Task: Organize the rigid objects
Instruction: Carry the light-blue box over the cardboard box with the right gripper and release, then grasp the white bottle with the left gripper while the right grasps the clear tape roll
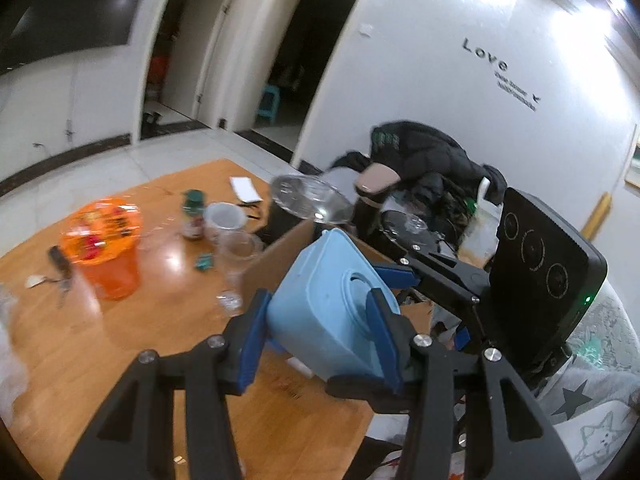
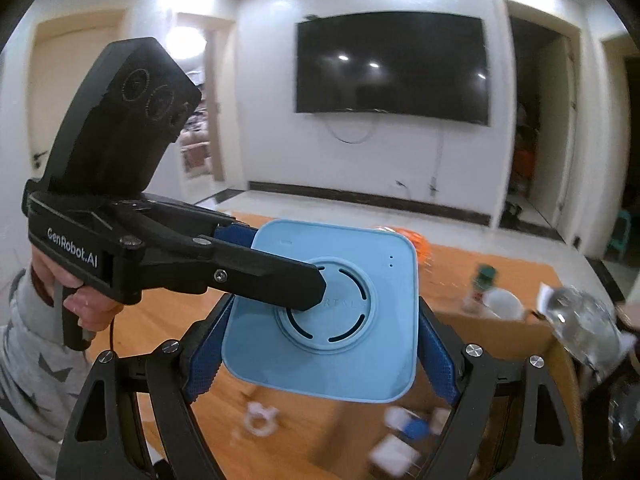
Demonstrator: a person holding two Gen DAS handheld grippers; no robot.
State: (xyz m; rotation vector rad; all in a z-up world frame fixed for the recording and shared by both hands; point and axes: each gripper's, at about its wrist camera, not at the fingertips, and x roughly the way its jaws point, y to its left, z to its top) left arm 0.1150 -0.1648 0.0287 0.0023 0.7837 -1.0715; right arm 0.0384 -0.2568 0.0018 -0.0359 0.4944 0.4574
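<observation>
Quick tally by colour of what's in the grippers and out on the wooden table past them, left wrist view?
Light blue: 1, the square box, held by both the left gripper and the right gripper.
Orange: 1, the tub.
Green-capped: 1, the jar.
Clear or whitish: 2, the cups.
White: 1, the card.
Total: 6.

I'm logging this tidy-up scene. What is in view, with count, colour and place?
blue box: one, light blue, held off the table between both claws
table: one, wooden, below
orange container: one, orange, table's left part
jar: one, green-capped, mid table
clear cups: two or so, transparent, beside the jar
cardboard box: one, brown, behind the blue box
television: one, black, on the wall
left claw: shut on the blue box's edge
right claw: pads against the box's two sides
</observation>
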